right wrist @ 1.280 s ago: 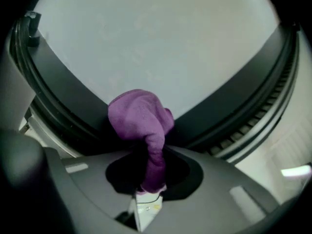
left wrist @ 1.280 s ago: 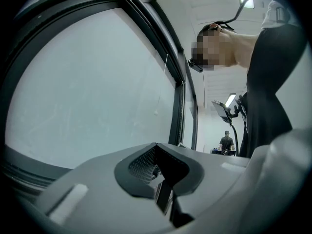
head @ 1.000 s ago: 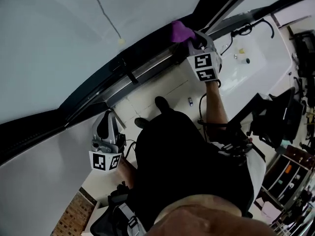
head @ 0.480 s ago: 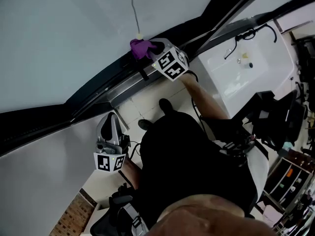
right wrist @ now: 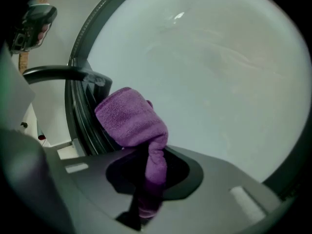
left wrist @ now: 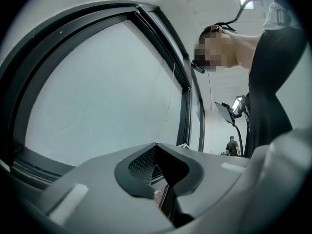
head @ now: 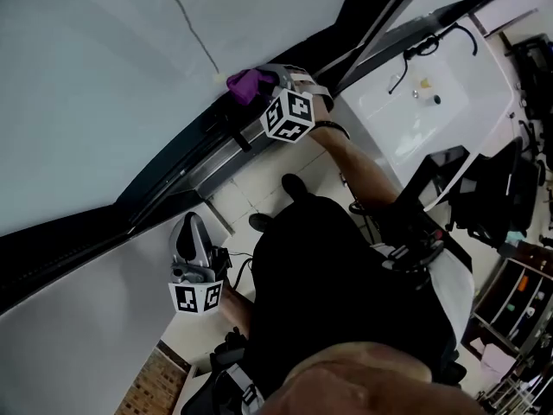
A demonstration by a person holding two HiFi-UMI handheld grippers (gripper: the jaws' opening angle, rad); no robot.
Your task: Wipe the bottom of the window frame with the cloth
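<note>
My right gripper (head: 270, 89) has its jaws clamped on the purple cloth (head: 246, 83), against the bottom window frame (head: 186, 167) at 12 o'clock. My left gripper (head: 190, 227) (jaws together, empty) hangs at 7 o'clock.

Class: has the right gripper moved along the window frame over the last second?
Yes. The right gripper, shut on the cloth, slid left along the window frame, toward the cord's end.
</note>
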